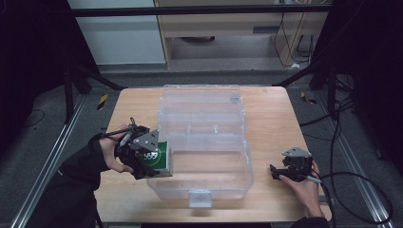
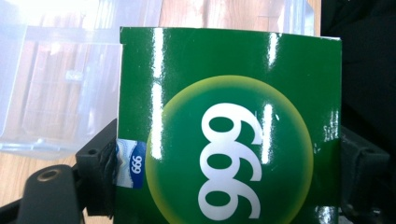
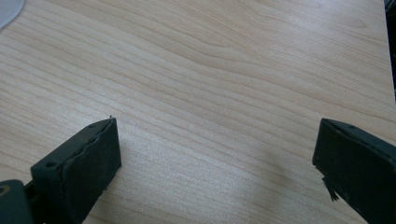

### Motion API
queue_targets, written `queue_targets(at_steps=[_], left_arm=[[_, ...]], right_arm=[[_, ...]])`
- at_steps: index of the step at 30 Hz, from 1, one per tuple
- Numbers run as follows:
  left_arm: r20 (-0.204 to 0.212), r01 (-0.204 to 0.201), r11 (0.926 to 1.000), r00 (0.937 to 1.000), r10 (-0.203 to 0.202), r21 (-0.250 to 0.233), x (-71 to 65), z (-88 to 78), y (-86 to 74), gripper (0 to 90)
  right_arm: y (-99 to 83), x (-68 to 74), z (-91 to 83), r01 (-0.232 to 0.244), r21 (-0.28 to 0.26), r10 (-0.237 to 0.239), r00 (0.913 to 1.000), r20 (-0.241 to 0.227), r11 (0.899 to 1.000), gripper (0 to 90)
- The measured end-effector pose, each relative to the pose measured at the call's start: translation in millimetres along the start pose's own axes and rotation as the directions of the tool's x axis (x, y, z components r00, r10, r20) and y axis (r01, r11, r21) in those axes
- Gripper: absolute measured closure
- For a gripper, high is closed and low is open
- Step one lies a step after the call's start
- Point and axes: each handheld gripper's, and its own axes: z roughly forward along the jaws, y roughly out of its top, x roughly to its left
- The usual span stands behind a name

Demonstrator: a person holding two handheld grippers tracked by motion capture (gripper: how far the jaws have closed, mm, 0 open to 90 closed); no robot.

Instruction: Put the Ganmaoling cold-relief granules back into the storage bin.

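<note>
A glossy green box (image 1: 160,157) printed with "999" in a yellow-rimmed circle is clamped in my left gripper (image 1: 153,160) at the left wall of a clear plastic storage bin (image 1: 240,178). In the left gripper view the green box (image 2: 229,126) fills the space between both black jaws, with the clear bin (image 2: 56,79) behind it. My right gripper (image 1: 277,172) rests low at the table's right side, apart from the bin. In the right gripper view its jaws stand wide apart, and my right gripper (image 3: 217,163) holds nothing over bare wood.
The bin's open lid (image 1: 202,102) lies flat behind it, toward the table's far edge. The wooden table (image 1: 268,114) has bare areas to the right and left of the bin. Cables (image 1: 351,185) trail off the right side. Dark floor surrounds the table.
</note>
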Motion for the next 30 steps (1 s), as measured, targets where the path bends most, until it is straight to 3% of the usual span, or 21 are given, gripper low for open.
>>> queue_targets(at_steps=[14, 30], left_arm=[[0.031, -0.019, 0.9997, 0.9994, 0.018, 0.018, 5.2, 23.8, 12.3, 15.1], [0.052, -0.005, 0.9992, 0.9986, 0.003, 0.04, 6.8, 45.5, 7.4, 15.1]], right_arm=[[0.0, 0.0, -0.1, -0.001, 0.002, 0.002, 1.0, -0.004, 1.0, 1.5], [-0.2, 0.1, 0.3, 0.0, -0.002, 0.0, 1.0, -0.006, 1.0, 1.5]])
